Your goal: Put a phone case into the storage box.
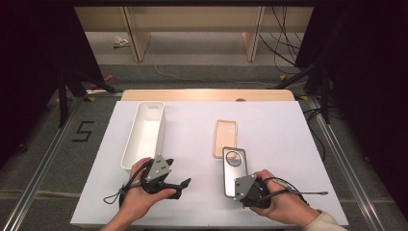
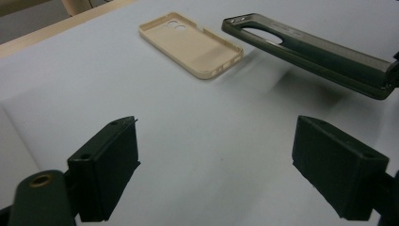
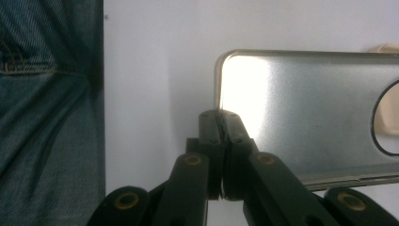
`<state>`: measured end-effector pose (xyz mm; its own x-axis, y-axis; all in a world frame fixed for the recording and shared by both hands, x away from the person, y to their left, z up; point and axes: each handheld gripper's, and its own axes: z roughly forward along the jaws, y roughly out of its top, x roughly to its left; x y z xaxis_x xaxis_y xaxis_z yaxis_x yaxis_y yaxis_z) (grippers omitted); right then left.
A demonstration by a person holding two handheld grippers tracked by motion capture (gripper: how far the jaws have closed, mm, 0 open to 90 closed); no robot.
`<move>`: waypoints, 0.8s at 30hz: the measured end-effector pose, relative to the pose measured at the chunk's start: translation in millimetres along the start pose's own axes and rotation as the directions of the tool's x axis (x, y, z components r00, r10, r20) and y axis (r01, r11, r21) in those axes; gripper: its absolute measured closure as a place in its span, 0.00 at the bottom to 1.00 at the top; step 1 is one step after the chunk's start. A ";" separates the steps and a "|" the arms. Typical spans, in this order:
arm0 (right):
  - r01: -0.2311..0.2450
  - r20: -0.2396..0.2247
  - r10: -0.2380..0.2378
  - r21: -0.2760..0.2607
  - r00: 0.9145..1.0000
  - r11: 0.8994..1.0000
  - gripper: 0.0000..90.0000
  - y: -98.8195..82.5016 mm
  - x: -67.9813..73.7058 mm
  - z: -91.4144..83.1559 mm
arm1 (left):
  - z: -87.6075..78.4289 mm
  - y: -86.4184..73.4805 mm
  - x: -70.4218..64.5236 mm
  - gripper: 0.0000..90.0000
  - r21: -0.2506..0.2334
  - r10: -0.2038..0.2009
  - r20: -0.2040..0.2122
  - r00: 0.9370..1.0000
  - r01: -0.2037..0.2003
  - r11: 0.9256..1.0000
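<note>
A grey translucent phone case (image 1: pixel 234 166) with a round cut-out is pinched at its near short edge by my right gripper (image 1: pixel 236 192), whose jaws are shut on the rim (image 3: pixel 221 117). In the left gripper view this case (image 2: pixel 310 54) hangs a little above the white table cover and casts a shadow on it. A beige phone case (image 1: pixel 225 138) lies flat, hollow side up, just beyond it (image 2: pixel 190 44). My left gripper (image 1: pixel 182 188) rests low at the front left, pointing toward the cases. It is open (image 2: pixel 216 141), with bare cover between its jaws.
A long white tray (image 1: pixel 129 154) stands at the left, just beyond my left hand. The white cover (image 1: pixel 279 130) runs to the table's wooden back edge (image 1: pixel 207 95). The person's jeans (image 3: pixel 47 117) lie past the near edge.
</note>
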<state>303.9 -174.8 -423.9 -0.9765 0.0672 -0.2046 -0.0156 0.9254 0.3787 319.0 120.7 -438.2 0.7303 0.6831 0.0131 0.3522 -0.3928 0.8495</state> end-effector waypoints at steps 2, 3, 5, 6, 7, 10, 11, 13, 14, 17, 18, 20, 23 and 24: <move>0.005 0.008 -0.005 -0.030 1.000 1.000 0.99 1.2 -1.6 0.4 | 5.6 10.3 0.1 0.16 0.002 -0.019 0.003 1.000 0.019 1.000; -0.004 0.017 0.005 -0.036 1.000 0.999 0.99 2.0 -1.9 -0.1 | 8.9 16.2 0.9 0.17 0.001 -0.030 0.004 1.000 0.030 1.000; -0.006 0.030 0.008 -0.050 1.000 0.999 1.00 3.6 -2.8 0.0 | 16.5 29.1 2.6 0.17 0.002 -0.058 0.018 0.998 0.058 0.998; -0.003 0.036 0.005 -0.057 0.999 0.998 1.00 4.3 -3.4 0.0 | 21.2 35.8 3.6 0.18 0.005 -0.068 0.028 0.997 0.068 0.998; -0.007 0.037 0.010 -0.062 0.999 0.998 1.00 5.1 -3.6 0.3 | 25.6 42.6 4.5 0.18 0.018 -0.078 0.037 0.996 0.077 0.997; 0.002 0.051 0.002 -0.069 0.999 0.998 1.00 7.6 -4.8 2.2 | 41.0 62.4 7.7 0.21 0.047 -0.113 0.038 0.993 0.111 0.993; 0.001 0.044 0.002 -0.070 0.999 0.998 1.00 8.7 -5.2 3.0 | 46.4 68.7 8.9 0.22 0.060 -0.132 0.039 0.991 0.129 0.990; 0.017 0.054 -0.013 -0.074 0.998 0.997 1.00 11.1 -6.0 5.2 | 56.3 79.8 12.6 0.23 0.091 -0.162 0.042 0.986 0.158 0.983; 0.018 0.051 -0.014 -0.080 0.999 0.997 1.00 12.6 -6.1 6.0 | 60.8 84.8 13.9 0.24 0.107 -0.176 0.035 0.984 0.172 0.979; 0.031 0.052 -0.026 -0.087 0.998 0.996 1.00 16.8 -6.8 7.4 | 72.7 96.3 18.6 0.29 0.152 -0.218 0.021 0.976 0.212 0.965; 0.029 0.059 -0.024 -0.089 0.998 0.996 1.00 18.0 -6.5 7.6 | 76.1 99.1 20.2 0.30 0.162 -0.232 0.020 0.973 0.226 0.961; 0.035 0.063 -0.029 -0.094 0.998 0.995 1.00 20.3 -7.0 8.2 | 82.2 103.2 22.3 0.34 0.193 -0.266 0.019 0.964 0.258 0.947; 0.037 0.067 -0.030 -0.098 0.997 0.995 1.00 22.7 -7.8 8.6 | 90.2 104.6 22.4 0.40 0.228 -0.289 0.005 0.957 0.280 0.933; 0.047 0.072 -0.040 -0.098 0.997 0.994 1.00 23.5 -8.9 8.8 | 92.3 104.7 22.1 0.42 0.239 -0.294 0.006 0.956 0.284 0.929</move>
<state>314.1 -150.4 -421.1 -0.9571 0.0568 -0.2840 -0.0826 0.8864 0.4555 426.0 37.8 -397.7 0.5985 0.7642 -0.2404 0.6743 -0.3184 0.6663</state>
